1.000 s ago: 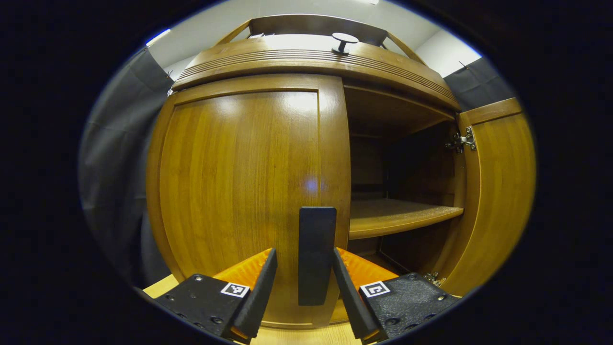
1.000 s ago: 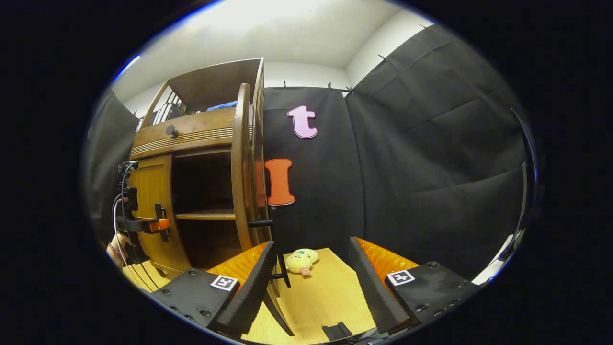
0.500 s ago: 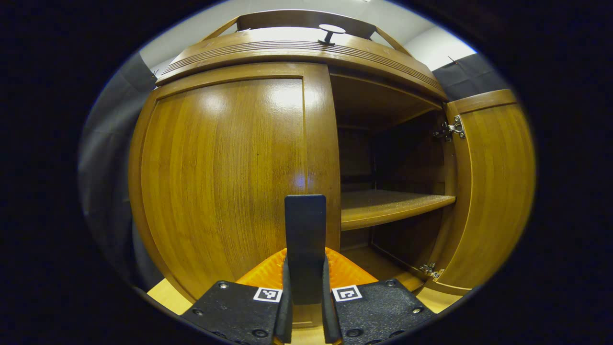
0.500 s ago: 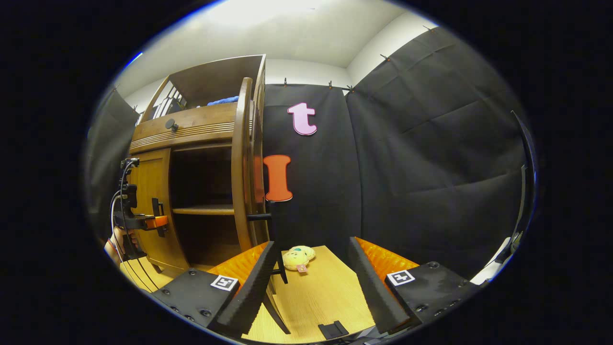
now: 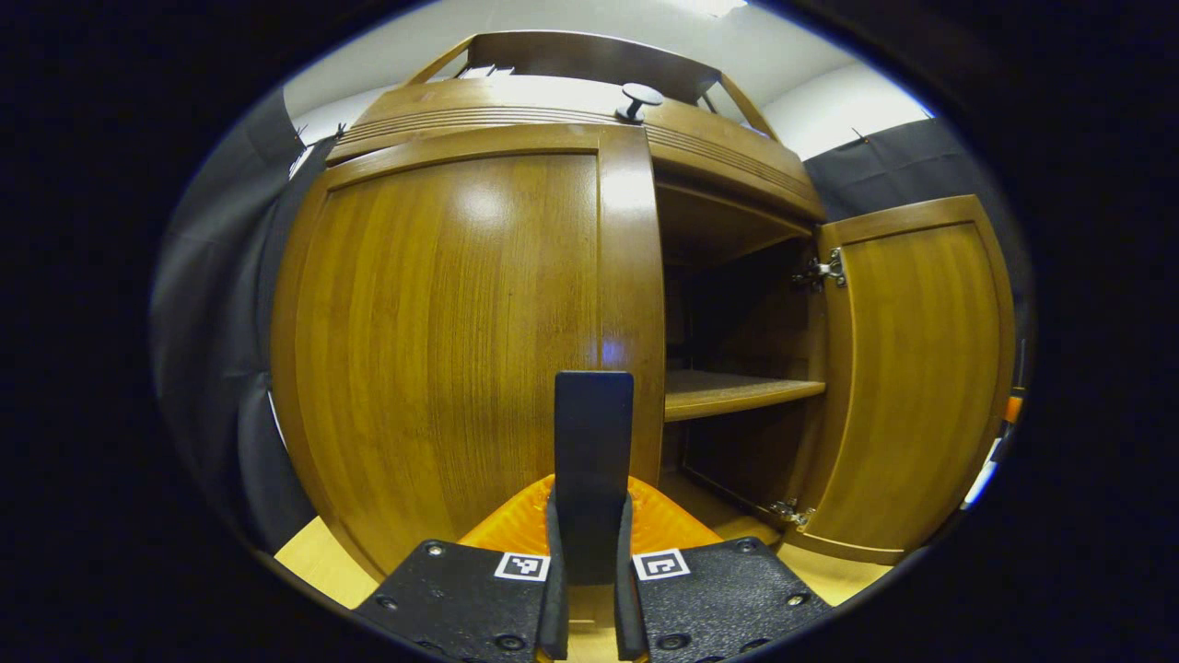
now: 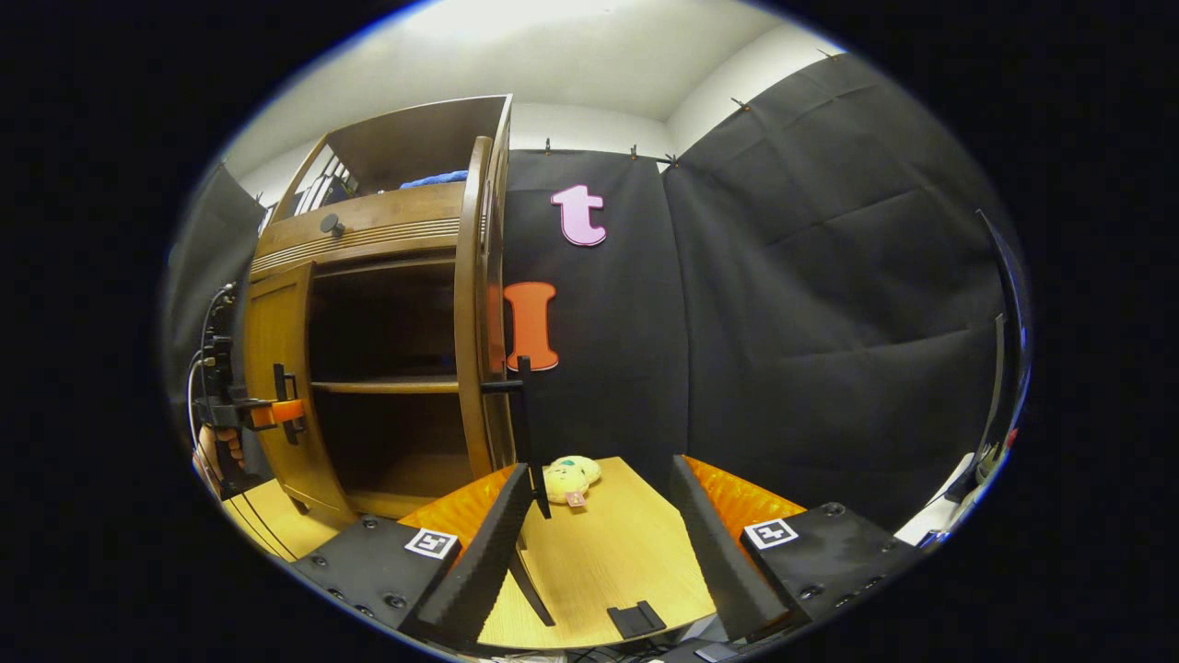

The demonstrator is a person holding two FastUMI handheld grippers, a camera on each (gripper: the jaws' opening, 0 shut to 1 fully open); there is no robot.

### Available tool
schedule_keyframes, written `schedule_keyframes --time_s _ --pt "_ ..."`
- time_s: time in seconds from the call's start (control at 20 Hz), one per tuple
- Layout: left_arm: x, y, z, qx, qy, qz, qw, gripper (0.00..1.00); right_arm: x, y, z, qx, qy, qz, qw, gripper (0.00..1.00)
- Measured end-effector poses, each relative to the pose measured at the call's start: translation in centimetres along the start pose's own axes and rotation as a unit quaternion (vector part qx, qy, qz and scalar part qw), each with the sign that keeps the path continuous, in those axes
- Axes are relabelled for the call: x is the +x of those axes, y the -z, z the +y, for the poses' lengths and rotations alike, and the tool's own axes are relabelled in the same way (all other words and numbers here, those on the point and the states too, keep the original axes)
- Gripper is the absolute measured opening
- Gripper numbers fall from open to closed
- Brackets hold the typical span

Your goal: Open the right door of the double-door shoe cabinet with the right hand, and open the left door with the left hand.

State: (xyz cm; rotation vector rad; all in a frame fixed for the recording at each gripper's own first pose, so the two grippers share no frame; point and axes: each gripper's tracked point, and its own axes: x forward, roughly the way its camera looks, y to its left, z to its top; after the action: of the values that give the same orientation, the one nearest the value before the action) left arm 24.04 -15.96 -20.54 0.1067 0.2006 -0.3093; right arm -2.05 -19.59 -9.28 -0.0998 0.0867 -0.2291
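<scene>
Wooden cabinet [image 5: 571,101] stands on the table [image 6: 599,562]. Its right door [image 5: 912,368] is swung wide, showing a shelf [image 5: 737,394]. The left door [image 5: 442,350] is just ajar, and the left hand-held gripper [image 5: 587,589] is pinching its handle [image 5: 592,460]. The right hand-held gripper [image 6: 603,562] is spread and empty, near the right door's handle [image 6: 523,414]. A plush toy [image 6: 569,477] lies on the table beyond.
</scene>
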Motion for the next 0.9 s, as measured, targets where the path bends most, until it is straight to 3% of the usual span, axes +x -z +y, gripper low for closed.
schedule_keyframes --time_s 0.3,0.45,0.5,0.7,0.8,0.85,0.9 --pt "-1.0 -1.8 0.3 -0.018 0.031 -0.005 0.999 0.20 -0.9 0.2 -0.1 0.005 0.001 0.006 1.000 1.00" --pt "-1.2 -2.0 0.5 -0.014 0.023 -0.012 1.000 0.21 -1.5 0.2 -0.6 0.001 0.008 0.008 1.000 1.00" --pt "-1.3 -2.1 0.6 -0.009 0.019 -0.013 1.000 0.21 -1.7 0.2 -0.9 0.002 0.010 0.008 1.000 0.94" --pt "-1.8 -2.8 0.7 -0.011 0.019 -0.015 1.000 0.21 -2.4 0.3 -1.7 0.008 0.020 0.006 1.000 1.00" --pt "-2.0 -3.0 0.7 -0.009 0.014 -0.017 1.000 0.19 -2.4 0.5 -2.2 0.009 0.025 0.007 1.000 0.92" --pt "-2.1 -3.2 1.0 -0.005 0.011 -0.017 1.000 0.19 -2.5 0.6 -2.3 0.010 0.026 0.009 1.000 0.98" --pt "-2.6 -3.1 1.6 -0.005 0.007 -0.018 1.000 0.19 -2.4 0.7 -2.2 0.011 0.026 0.011 1.000 0.93"
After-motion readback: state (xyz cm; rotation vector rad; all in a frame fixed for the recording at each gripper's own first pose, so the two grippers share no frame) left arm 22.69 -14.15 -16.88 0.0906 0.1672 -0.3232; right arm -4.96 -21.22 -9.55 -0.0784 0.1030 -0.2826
